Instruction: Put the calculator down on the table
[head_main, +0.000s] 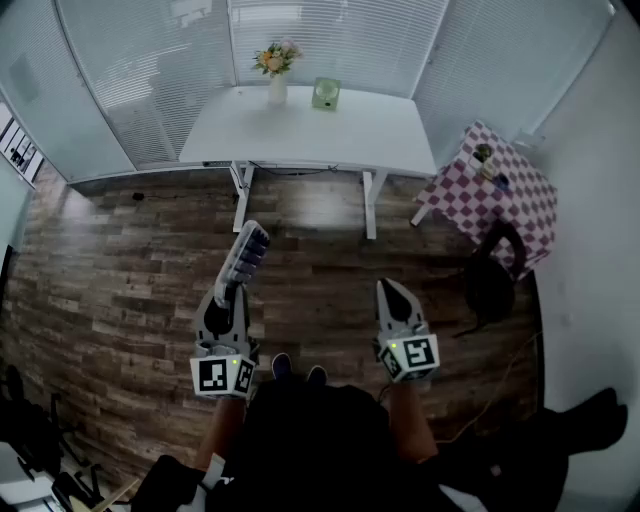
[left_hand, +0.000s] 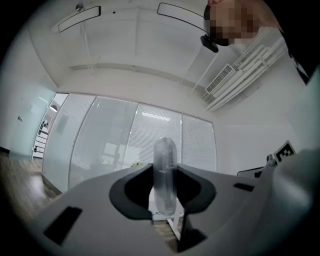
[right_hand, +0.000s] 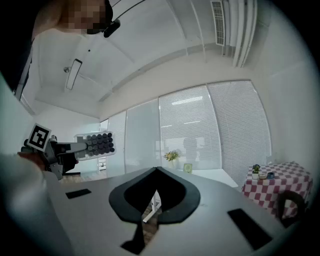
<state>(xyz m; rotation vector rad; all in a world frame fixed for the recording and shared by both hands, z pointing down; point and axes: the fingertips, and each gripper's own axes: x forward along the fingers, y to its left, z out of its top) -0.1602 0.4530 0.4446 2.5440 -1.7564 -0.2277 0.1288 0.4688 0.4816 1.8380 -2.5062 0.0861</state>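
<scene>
The calculator (head_main: 246, 254), pale with rows of dark keys, sticks up out of my left gripper (head_main: 234, 288), which is shut on its lower end. It hangs in the air over the wooden floor, well short of the white table (head_main: 340, 135). In the left gripper view the calculator (left_hand: 165, 172) shows edge-on between the jaws. My right gripper (head_main: 389, 287) is level with it on the right, shut and holding nothing. The right gripper view has the calculator (right_hand: 97, 143) at far left, and its own jaws meet at the tip (right_hand: 157, 170).
A vase of flowers (head_main: 277, 70) and a small green object (head_main: 326, 93) stand at the table's far edge. A checked side table (head_main: 495, 190) with small items is at the right, a black chair (head_main: 492, 272) in front of it. Blinds line the far wall.
</scene>
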